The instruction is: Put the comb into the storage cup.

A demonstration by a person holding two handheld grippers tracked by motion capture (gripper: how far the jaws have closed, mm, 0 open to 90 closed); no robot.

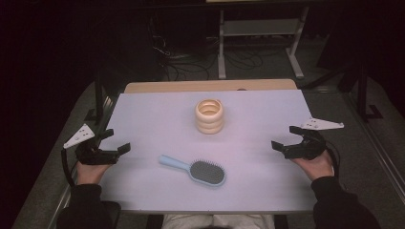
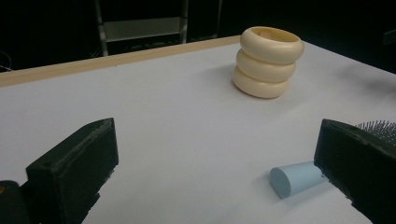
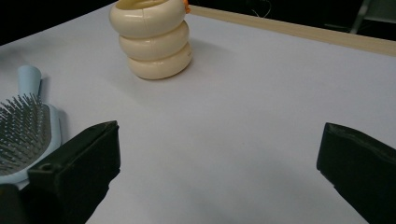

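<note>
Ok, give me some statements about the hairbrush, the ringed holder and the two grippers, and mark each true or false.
1. The hairbrush lies bristles up on the table. True.
2. The cream ringed holder lies on its side. False: it stands upright.
3. The left gripper grips the brush handle. False: its jaws are open and hold nothing.
4. The right gripper is open. True.
5. The brush touches the holder. False: they are apart.

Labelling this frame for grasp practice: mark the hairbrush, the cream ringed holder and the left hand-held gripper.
hairbrush (image 1: 206, 172), high view, on the dark bristle pad.
cream ringed holder (image 1: 209, 123), high view, on its middle ring.
left hand-held gripper (image 1: 116, 140), high view, midway between its open fingertips.
</note>
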